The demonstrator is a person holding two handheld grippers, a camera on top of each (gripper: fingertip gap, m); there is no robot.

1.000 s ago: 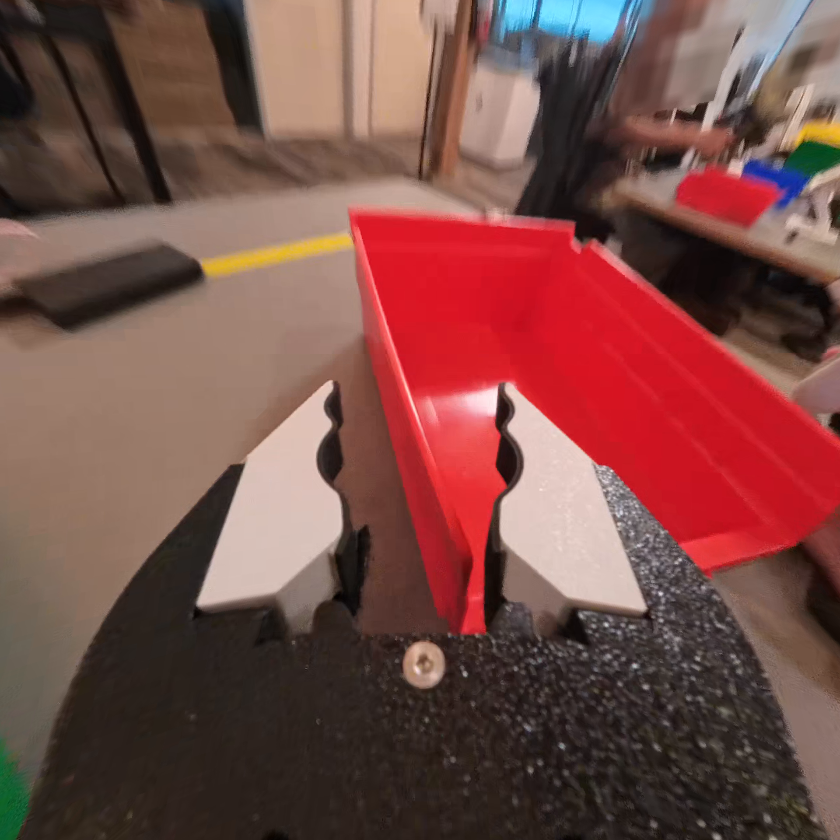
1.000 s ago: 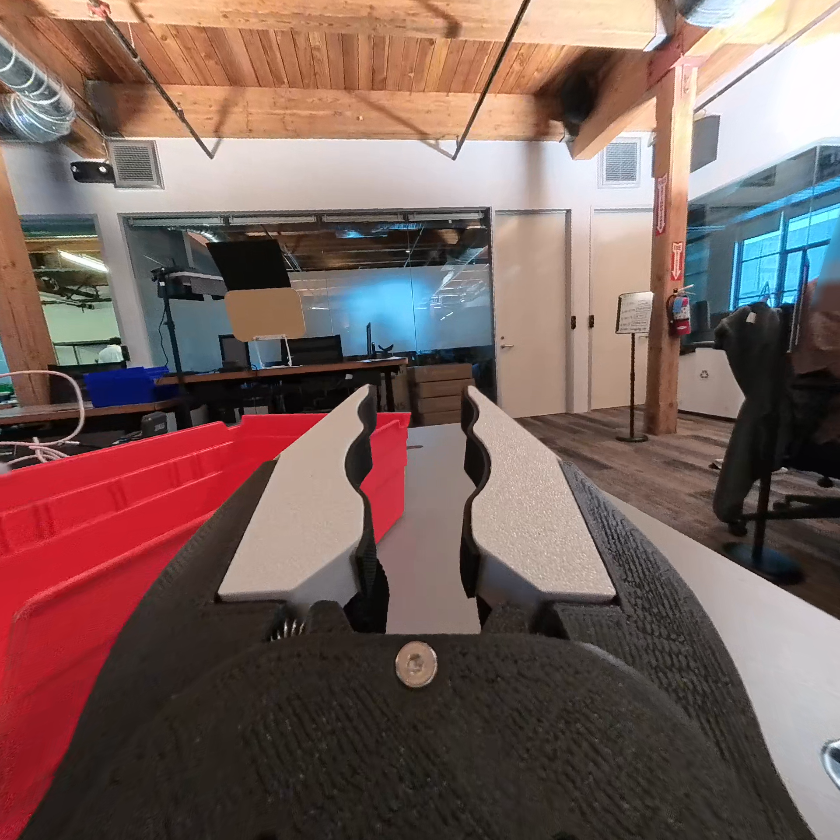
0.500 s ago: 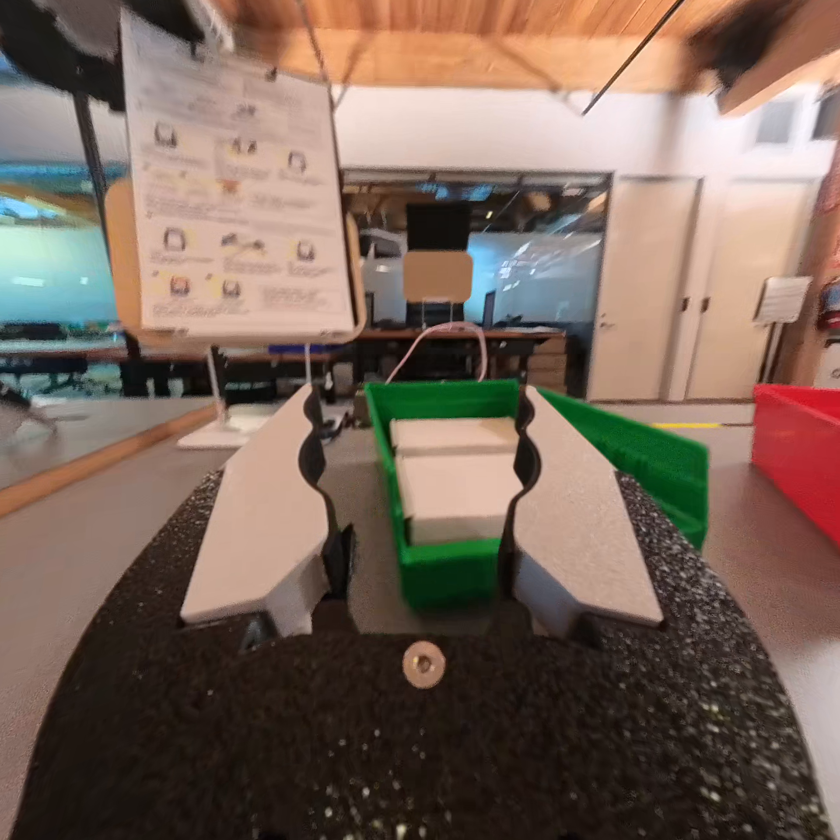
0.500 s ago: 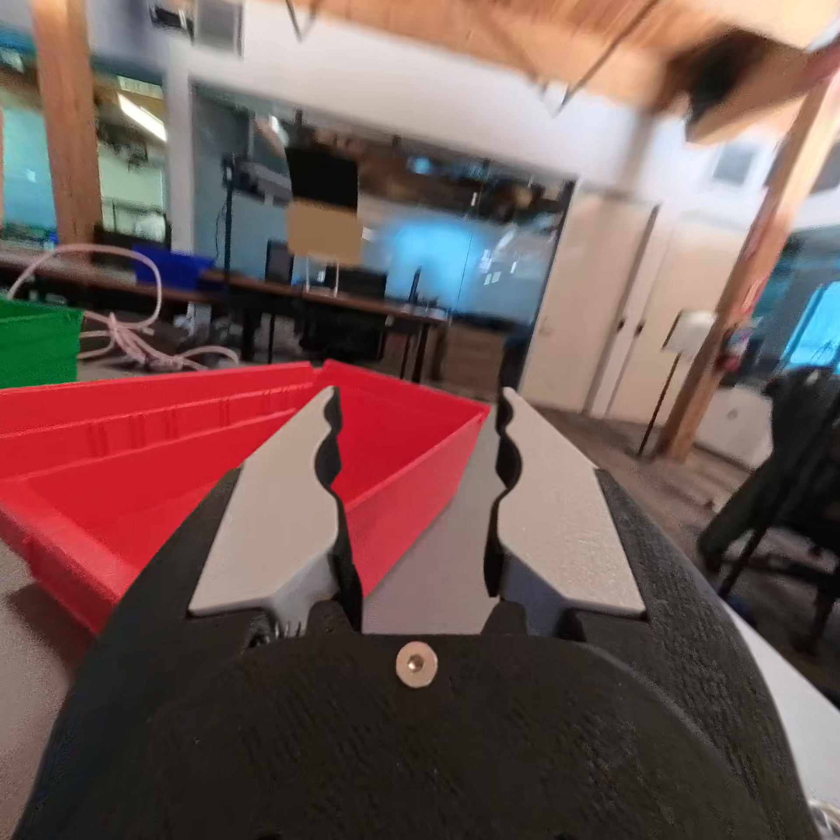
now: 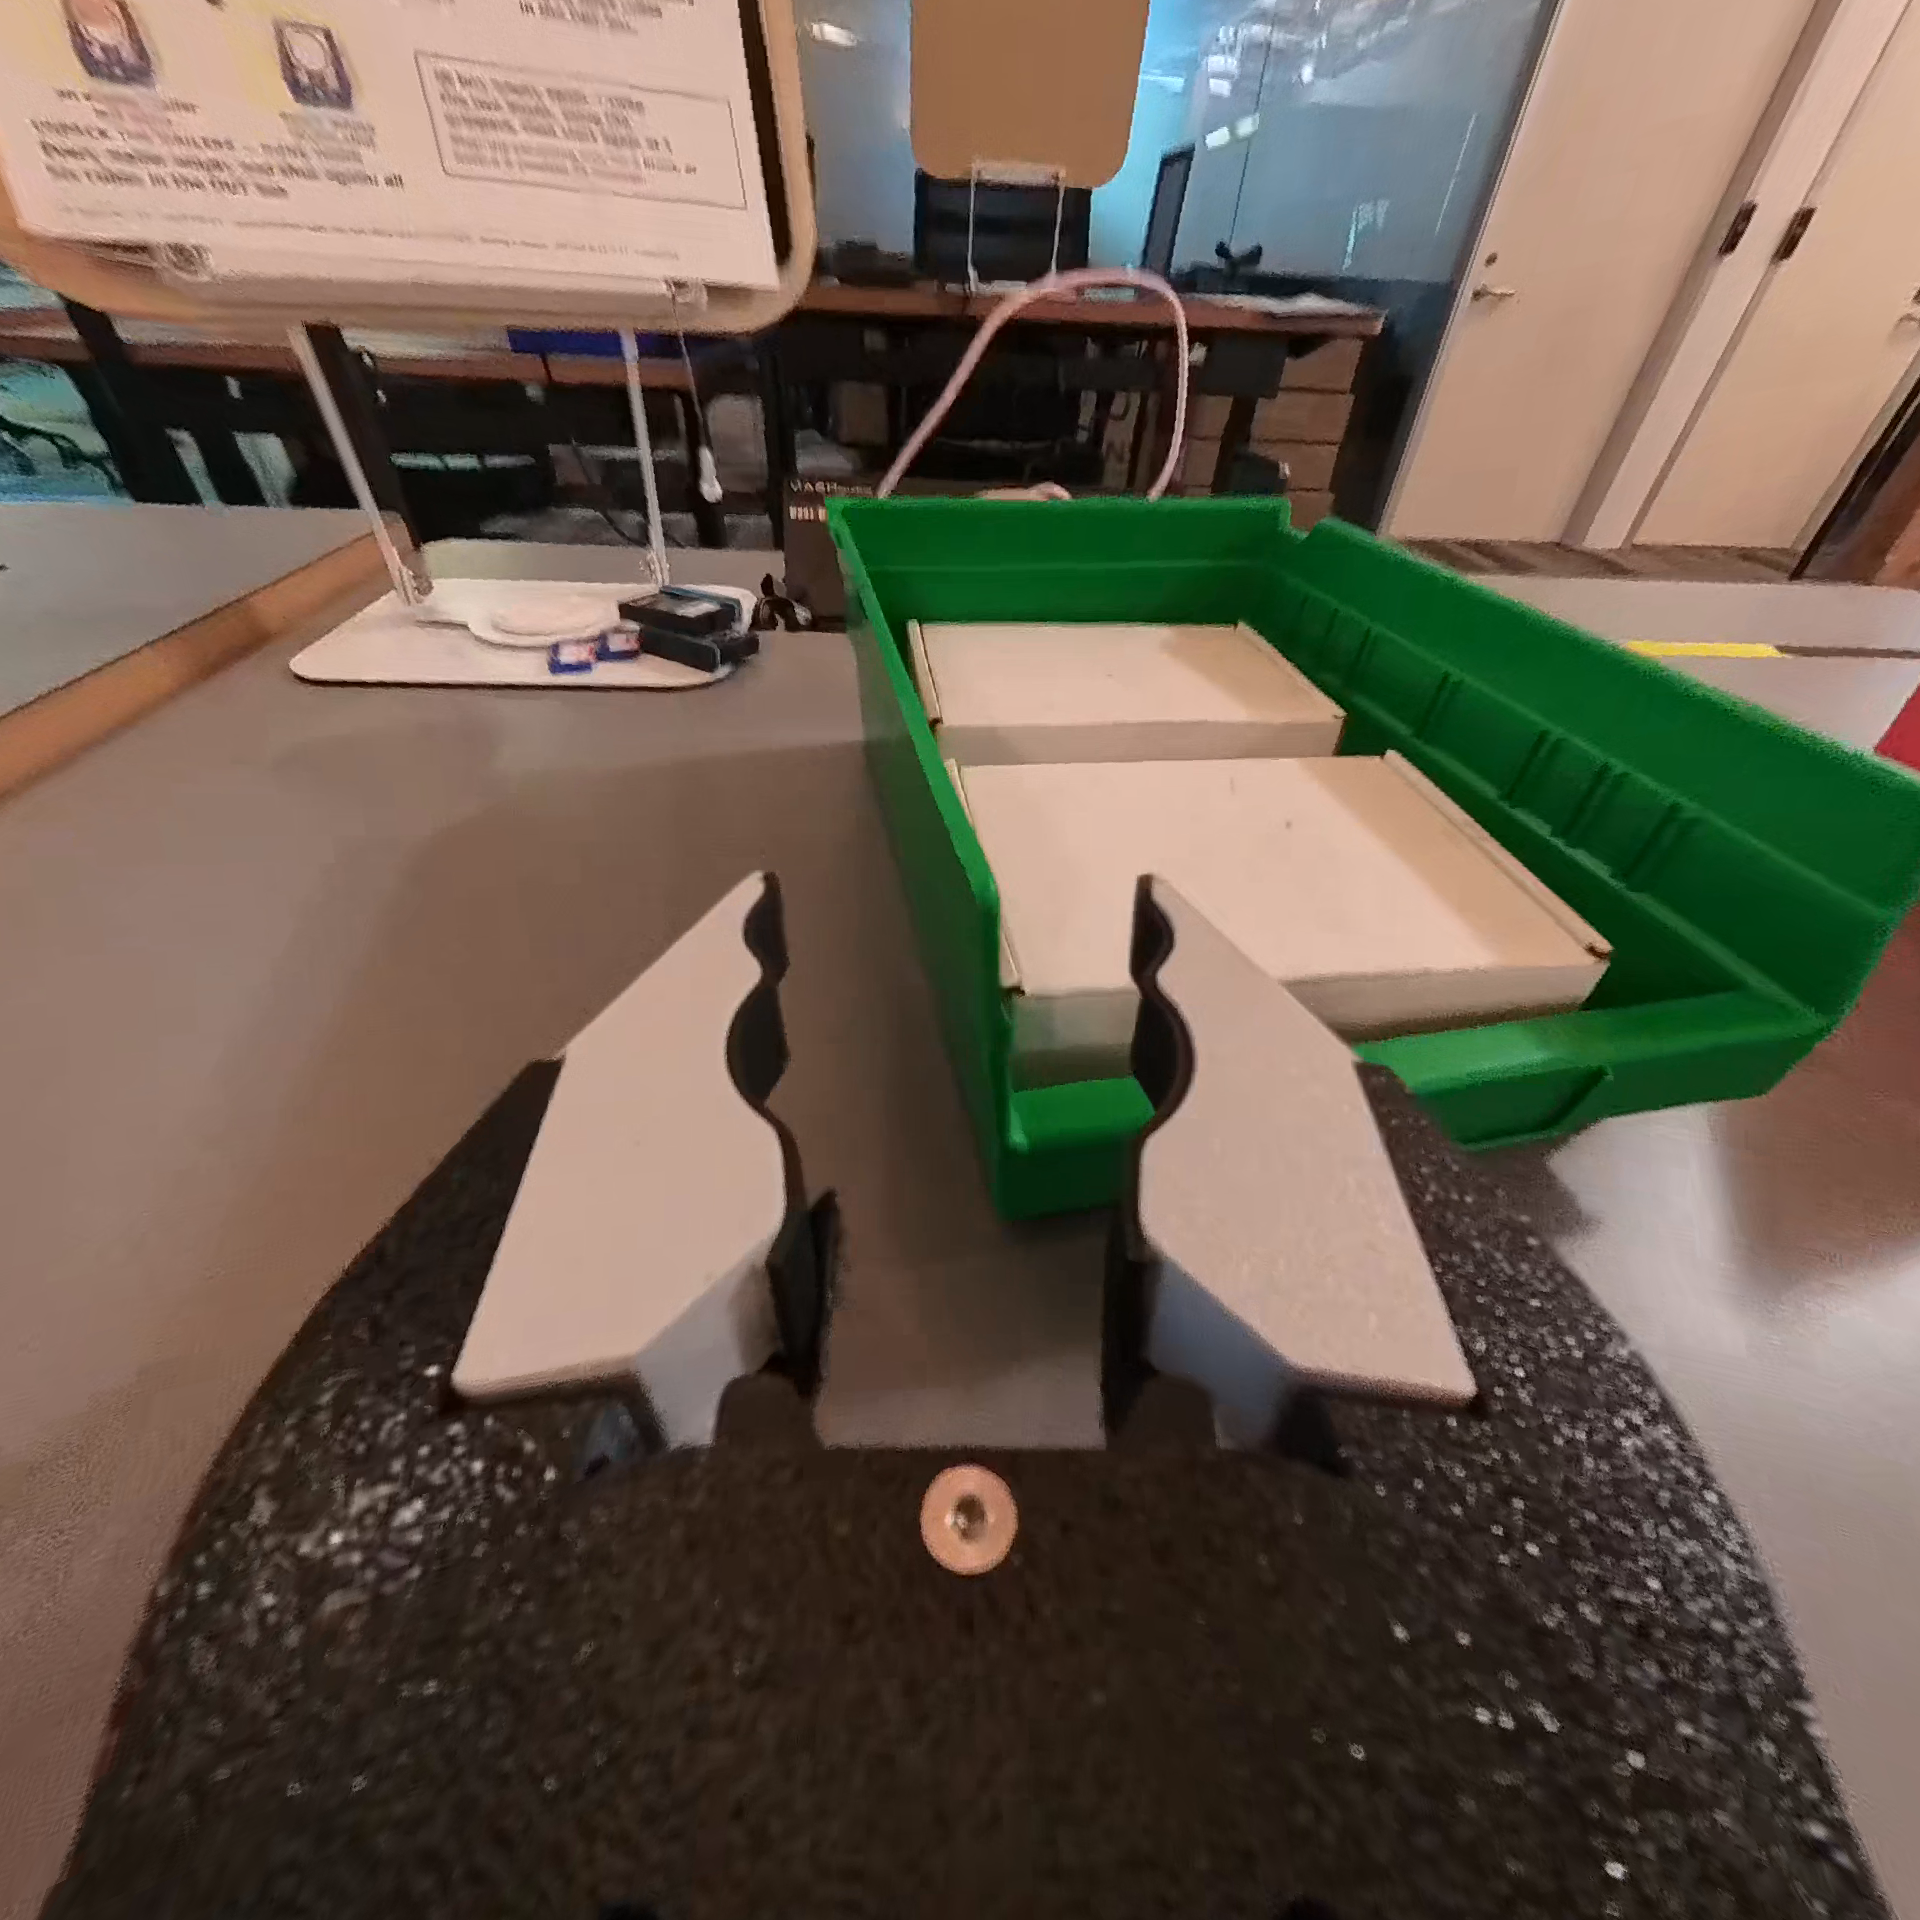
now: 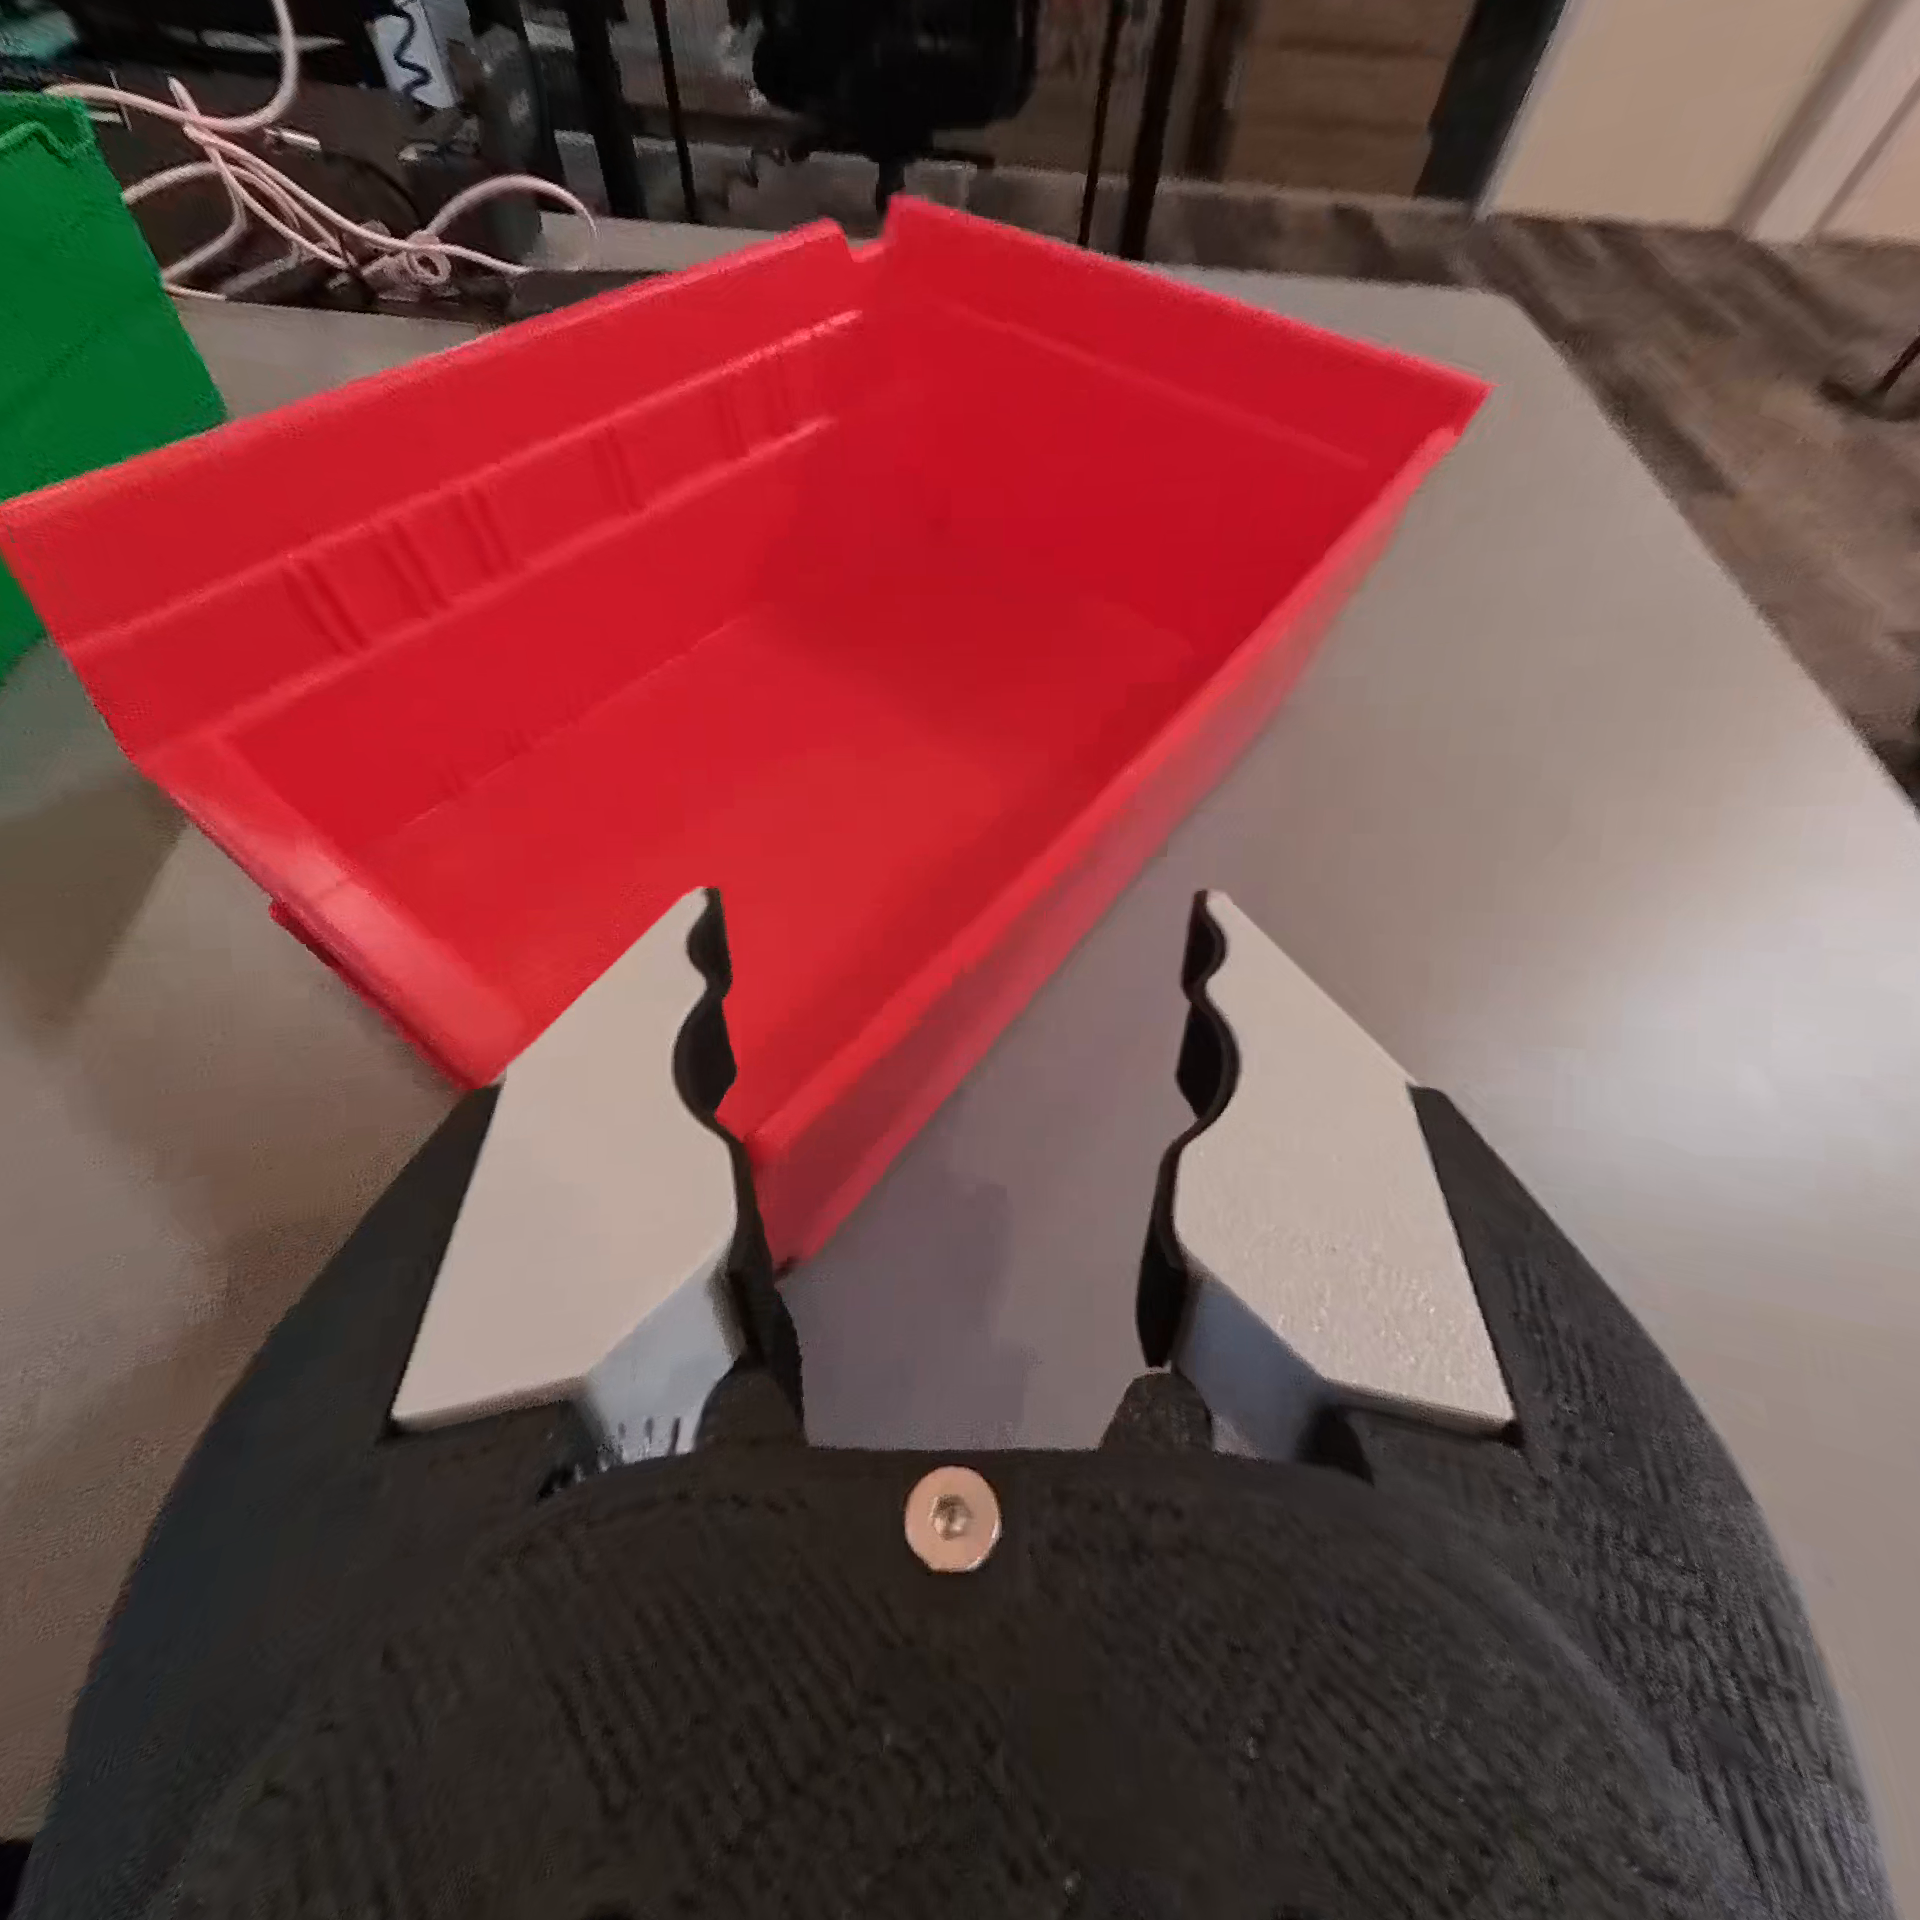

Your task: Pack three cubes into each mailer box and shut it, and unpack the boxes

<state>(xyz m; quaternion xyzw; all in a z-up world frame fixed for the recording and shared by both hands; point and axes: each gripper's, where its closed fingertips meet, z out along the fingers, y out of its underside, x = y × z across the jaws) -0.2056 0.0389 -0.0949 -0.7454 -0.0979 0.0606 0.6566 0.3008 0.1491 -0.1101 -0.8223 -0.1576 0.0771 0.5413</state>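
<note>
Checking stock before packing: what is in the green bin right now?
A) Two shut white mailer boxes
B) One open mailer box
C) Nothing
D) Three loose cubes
A: the left wrist view shows the green bin holding two white mailer boxes, lids shut, the near box in front of the far box; no cubes are in sight.

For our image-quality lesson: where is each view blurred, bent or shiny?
Left wrist view: green bin fairly sharp, its far rim bowed by the wide lens; printed sheet smeared. Right wrist view: red bin edges soft with motion blur; pale sheen on the table.
</note>
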